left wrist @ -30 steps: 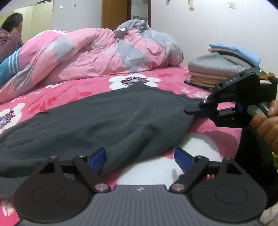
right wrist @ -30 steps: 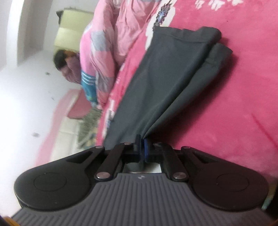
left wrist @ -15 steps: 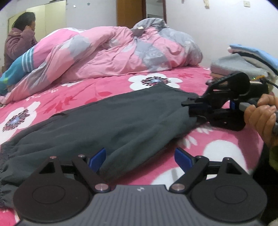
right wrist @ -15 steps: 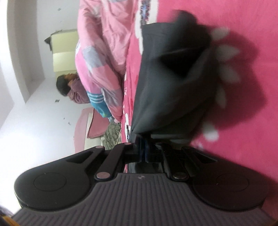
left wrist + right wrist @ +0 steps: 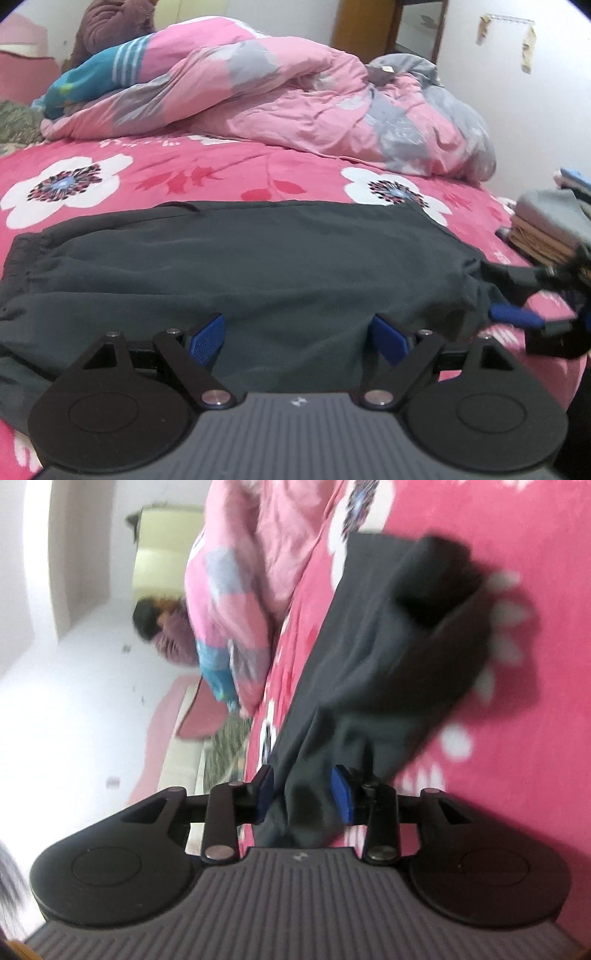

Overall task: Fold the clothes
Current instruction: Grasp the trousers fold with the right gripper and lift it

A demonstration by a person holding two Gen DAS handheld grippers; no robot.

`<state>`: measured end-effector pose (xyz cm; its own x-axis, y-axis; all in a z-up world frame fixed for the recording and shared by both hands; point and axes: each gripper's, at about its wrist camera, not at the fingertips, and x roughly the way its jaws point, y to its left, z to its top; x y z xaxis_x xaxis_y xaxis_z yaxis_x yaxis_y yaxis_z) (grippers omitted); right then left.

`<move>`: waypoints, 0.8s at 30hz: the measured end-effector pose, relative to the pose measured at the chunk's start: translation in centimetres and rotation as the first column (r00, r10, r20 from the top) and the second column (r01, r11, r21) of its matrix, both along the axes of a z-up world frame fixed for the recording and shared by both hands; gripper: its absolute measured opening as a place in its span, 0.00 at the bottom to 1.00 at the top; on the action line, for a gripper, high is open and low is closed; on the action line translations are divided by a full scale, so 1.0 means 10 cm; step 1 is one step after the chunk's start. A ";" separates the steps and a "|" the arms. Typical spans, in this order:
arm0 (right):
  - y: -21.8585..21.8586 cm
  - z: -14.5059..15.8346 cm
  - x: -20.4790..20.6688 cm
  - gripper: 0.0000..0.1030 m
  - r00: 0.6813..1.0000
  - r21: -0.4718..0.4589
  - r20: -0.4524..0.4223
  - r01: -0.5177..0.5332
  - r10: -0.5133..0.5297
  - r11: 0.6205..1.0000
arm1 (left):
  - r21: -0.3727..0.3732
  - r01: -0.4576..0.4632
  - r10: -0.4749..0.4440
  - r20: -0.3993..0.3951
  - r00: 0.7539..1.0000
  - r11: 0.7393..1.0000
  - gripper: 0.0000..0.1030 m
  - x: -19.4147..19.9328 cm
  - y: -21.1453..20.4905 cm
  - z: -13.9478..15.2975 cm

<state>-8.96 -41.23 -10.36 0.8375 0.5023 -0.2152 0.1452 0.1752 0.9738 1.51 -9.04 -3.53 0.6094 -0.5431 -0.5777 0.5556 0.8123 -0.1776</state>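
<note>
Your left gripper (image 5: 297, 338) sits low over the near edge of the dark grey trousers (image 5: 258, 266), its blue pads (image 5: 207, 338) spread wide with the cloth lying between them and nothing pinched. The trousers lie flat across the pink flowered bedspread (image 5: 221, 173), stretched from side to side in front of you, with the gathered band at the left end and the other end bunched up at the right. Your right gripper (image 5: 304, 799) is turned on its side; its jaws stand parted, and a fold of the trousers (image 5: 388, 657) hangs in the gap, touching the blue pad (image 5: 341, 797) on one side. You cannot tell from the blurred picture whether the fold is loose or caught. In the left wrist view the right gripper (image 5: 532, 295) shows at the right end of the trousers, blurred. Behind the trousers a crumpled pink and grey quilt (image 5: 295, 99) is heaped on the bed, and a stack of folded clothes (image 5: 550, 225) rests near the right edge
</note>
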 end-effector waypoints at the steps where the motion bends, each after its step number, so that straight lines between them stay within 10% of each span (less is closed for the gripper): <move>1: 0.02 0.02 -0.01 0.34 1.000 -0.012 0.005 -0.012 0.012 1.000 | -0.007 -0.002 0.002 -0.004 1.000 1.000 0.85 0.01 0.01 0.01; 11: 0.19 0.17 0.02 0.33 0.996 -0.019 0.047 -0.075 0.076 0.997 | 0.017 0.269 -0.269 0.136 0.954 0.963 0.85 -0.36 -0.13 0.19; 14: 0.21 0.20 0.03 0.33 0.995 -0.011 0.058 -0.079 0.079 0.997 | 0.146 0.338 -0.363 0.198 0.911 0.930 0.84 -0.45 -0.43 0.12; 24: -0.19 0.22 -0.38 0.33 0.994 -0.137 0.072 0.090 -0.081 0.986 | 0.314 0.455 -0.528 0.205 0.824 0.833 0.38 -0.50 -1.06 -0.09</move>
